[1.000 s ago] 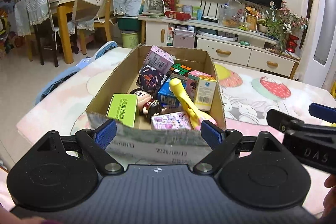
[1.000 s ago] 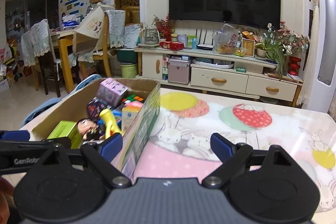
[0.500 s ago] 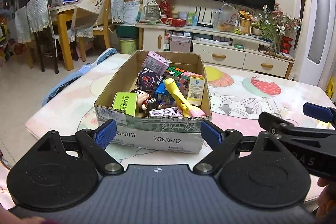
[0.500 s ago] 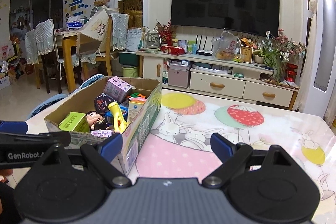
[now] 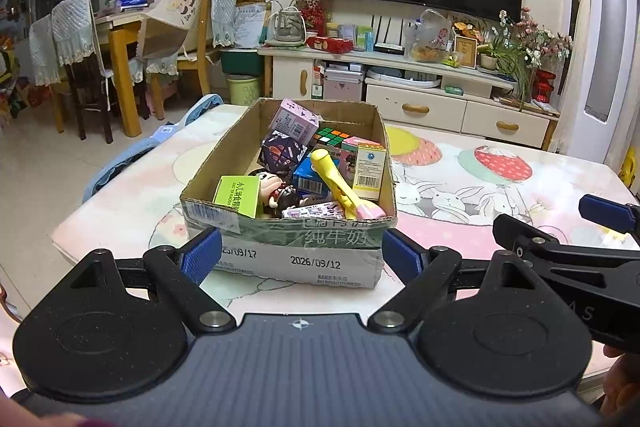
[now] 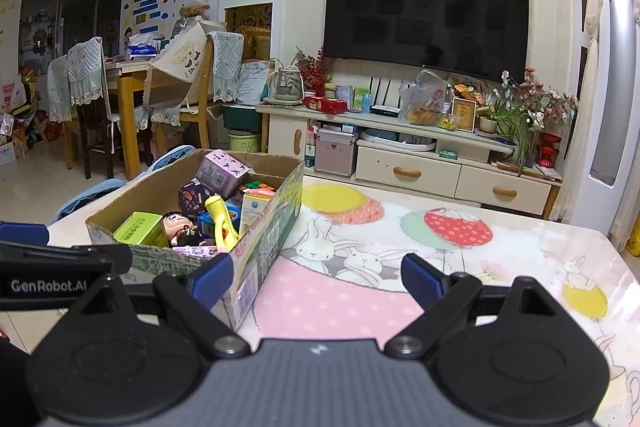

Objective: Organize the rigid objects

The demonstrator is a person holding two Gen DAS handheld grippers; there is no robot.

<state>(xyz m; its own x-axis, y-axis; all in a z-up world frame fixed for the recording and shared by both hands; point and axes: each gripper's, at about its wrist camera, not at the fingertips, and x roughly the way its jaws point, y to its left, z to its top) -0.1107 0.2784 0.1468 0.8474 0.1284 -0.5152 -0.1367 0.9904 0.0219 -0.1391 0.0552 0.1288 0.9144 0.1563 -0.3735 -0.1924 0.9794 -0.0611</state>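
From the left wrist view: the cardboard box [image 5: 288, 195] sits mid-frame on the surface [image 5: 460, 179], and it looks noticeably further off than a second ago, when it filled the lower middle of the frame and its near wall was right at the blue pads. Now the whole front with the date print shows. So the left tongs [image 5: 300, 259] have backed up and away. They're spread wide, nothing between them. My guess is the packing is done or nearly done and the person is retreating, since everything I can spot is already in the box: the green carton [image 5: 236, 195], the doll [image 5: 276, 189], the yellow toy [image 5: 334, 179], the puzzle cube [image 5: 332, 135], the pink box [image 5: 294, 121]. The right tongs poke in at the right edge of the frame, level with the surface.

From the right wrist view: same story. The box [image 6: 256, 247] sits left of centre and the bunny-print surface [image 6: 360, 291] shows more of itself than it did a second ago. The right tongs [image 6: 316, 279] hang wide apart and empty, pointing over the bare cloth to the right of the box, held roughly level. The left tongs' arm crosses the lower left corner. I can't see any loose item left out on the cloth in either view.
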